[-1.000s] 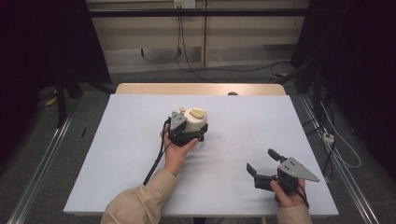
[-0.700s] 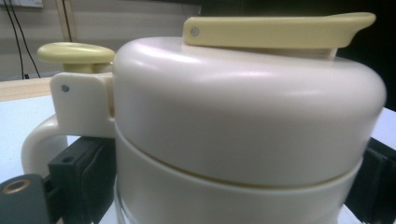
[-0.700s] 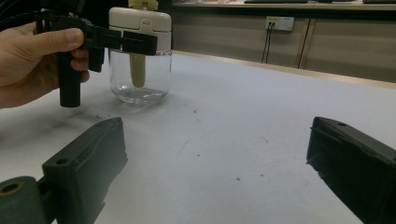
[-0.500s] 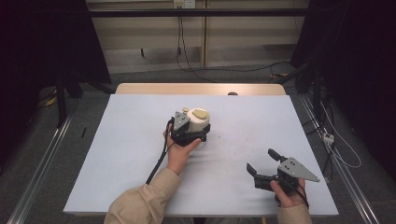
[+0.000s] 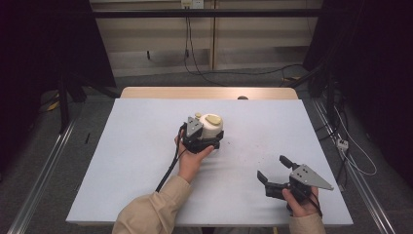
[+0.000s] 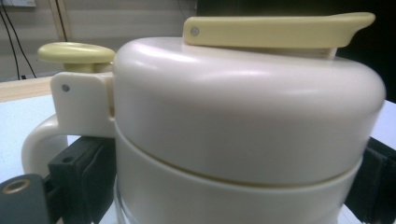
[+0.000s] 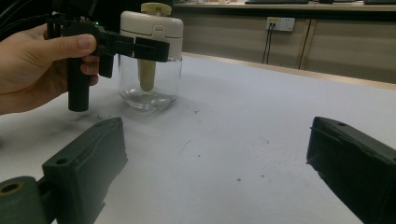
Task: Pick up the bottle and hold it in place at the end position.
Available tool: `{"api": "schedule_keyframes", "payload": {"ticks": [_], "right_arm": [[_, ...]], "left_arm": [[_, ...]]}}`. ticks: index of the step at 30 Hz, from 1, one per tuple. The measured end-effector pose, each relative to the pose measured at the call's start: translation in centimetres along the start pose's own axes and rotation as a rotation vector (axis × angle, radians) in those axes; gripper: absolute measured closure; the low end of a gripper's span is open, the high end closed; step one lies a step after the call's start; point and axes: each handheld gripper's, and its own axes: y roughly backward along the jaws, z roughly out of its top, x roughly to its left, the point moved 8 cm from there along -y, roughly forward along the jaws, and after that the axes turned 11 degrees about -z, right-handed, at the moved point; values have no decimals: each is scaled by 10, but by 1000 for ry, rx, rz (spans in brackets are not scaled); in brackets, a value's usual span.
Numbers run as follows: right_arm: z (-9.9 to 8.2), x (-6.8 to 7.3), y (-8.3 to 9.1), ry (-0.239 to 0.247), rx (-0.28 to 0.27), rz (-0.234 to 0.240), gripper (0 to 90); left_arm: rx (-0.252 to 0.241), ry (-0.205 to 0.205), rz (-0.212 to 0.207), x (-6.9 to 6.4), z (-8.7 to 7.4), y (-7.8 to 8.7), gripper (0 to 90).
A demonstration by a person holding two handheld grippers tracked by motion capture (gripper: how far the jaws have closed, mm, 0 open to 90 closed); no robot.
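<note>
**Inspector:** Position of the jug (image 5: 211, 127)?

**Assistant:** It stands upright near the middle of the white table (image 5: 131, 161). It has a clear glass base, a cream upper body and handle (image 6: 39, 140), and a pale yellow lid tab (image 6: 275, 29) on top.

**Inspector:** The left gripper (image 5: 199, 141)?

**Assistant:** The person's left hand (image 5: 191, 160) holds it against the jug. In the left gripper view one black jaw sits at each side of the cream body, closed around it. The right gripper view shows the jaws crossing the jug at the join of cream and glass.

**Inspector:** The right gripper (image 5: 273, 171)?

**Assistant:** It is held by the right hand (image 5: 302, 202) near the table's front right corner, well apart from the jug. Its jaws stand wide apart with nothing between them.
</note>
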Motion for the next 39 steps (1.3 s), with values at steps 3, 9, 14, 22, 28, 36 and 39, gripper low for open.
{"api": "schedule_keyframes", "payload": {"ticks": [3,9,14,22,28,36,39], "right_arm": [[0,0,0,0,1,0,40],[0,0,0,1,1,1,40],[0,1,0,2,2,1,41],[0,1,-1,6,-1,2,40],[0,2,-1,4,3,5,41],[0,4,-2,2,4,12,40],[0,4,-2,-6,3,15,37]], "left_arm": [[1,0,0,0,0,0,63],[5,-13,1,-1,0,0,63],[5,-13,5,-3,-1,0,63],[5,-18,12,-5,-4,4,62],[4,-11,2,-7,-5,5,62],[15,-7,-22,-6,-6,7,60],[17,6,-42,-4,-7,9,60]]}}
